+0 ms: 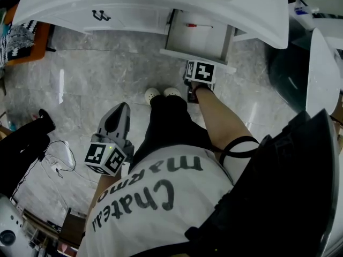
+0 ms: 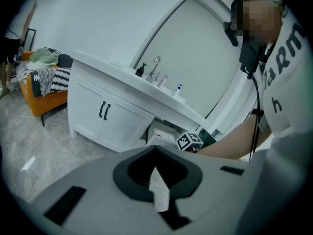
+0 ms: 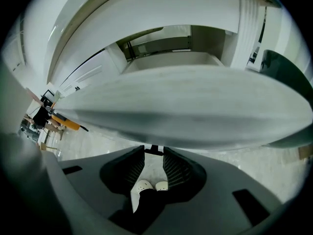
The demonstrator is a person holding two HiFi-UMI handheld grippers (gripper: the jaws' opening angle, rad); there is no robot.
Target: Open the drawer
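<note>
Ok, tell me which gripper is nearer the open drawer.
Right. The right gripper is at the drawer front; the left gripper hangs beside the person's hip, far from it.

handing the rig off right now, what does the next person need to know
Left claw: shut, empty, held low at the person's side, away from the vanity.
Right claw: appears closed on the dark handle at the drawer front.
Drawer: pulled out from under the counter, with a thin red item lying inside.
Done: the drawer is open.
Left: probably just release the handle and back the right claw off. Pull further only if full extension is wanted.
</note>
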